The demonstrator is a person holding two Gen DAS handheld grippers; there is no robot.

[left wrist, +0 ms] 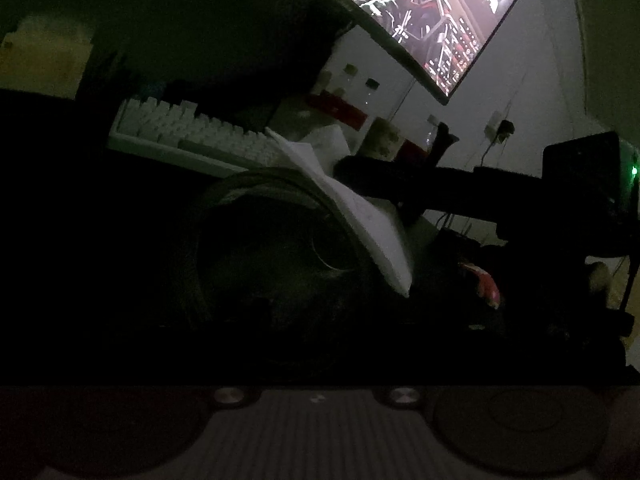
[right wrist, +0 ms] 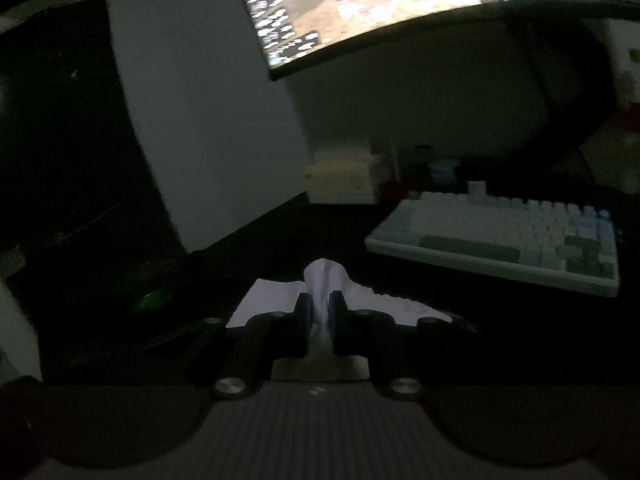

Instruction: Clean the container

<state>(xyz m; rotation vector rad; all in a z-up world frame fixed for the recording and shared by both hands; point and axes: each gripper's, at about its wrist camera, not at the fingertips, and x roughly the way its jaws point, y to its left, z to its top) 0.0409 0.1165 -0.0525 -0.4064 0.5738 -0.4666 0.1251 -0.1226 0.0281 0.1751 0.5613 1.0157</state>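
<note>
A dim desk lit mainly by a curved monitor (right wrist: 360,12), with a white keyboard (right wrist: 496,236) toward the back edge. In the left wrist view, a dark round container (left wrist: 256,252) lies on its side near the middle of the desk, its open mouth facing the camera; it fills the space where the left gripper's fingers would be, but the fingers are lost in shadow, so whether that gripper grips the container cannot be told. The right gripper (right wrist: 320,312) is clamped on a crumpled white tissue (right wrist: 324,276), a tuft bunched between its pads. In the left view the tissue (left wrist: 360,216) drapes over the container's right rim. The container looks rigid and light, probably plastic or metal, and likely to roll, so a hold across its wall near the rim seems safest. The tissue is soft, thin and easily torn; pinching a bunched fold suits it best.
</note>
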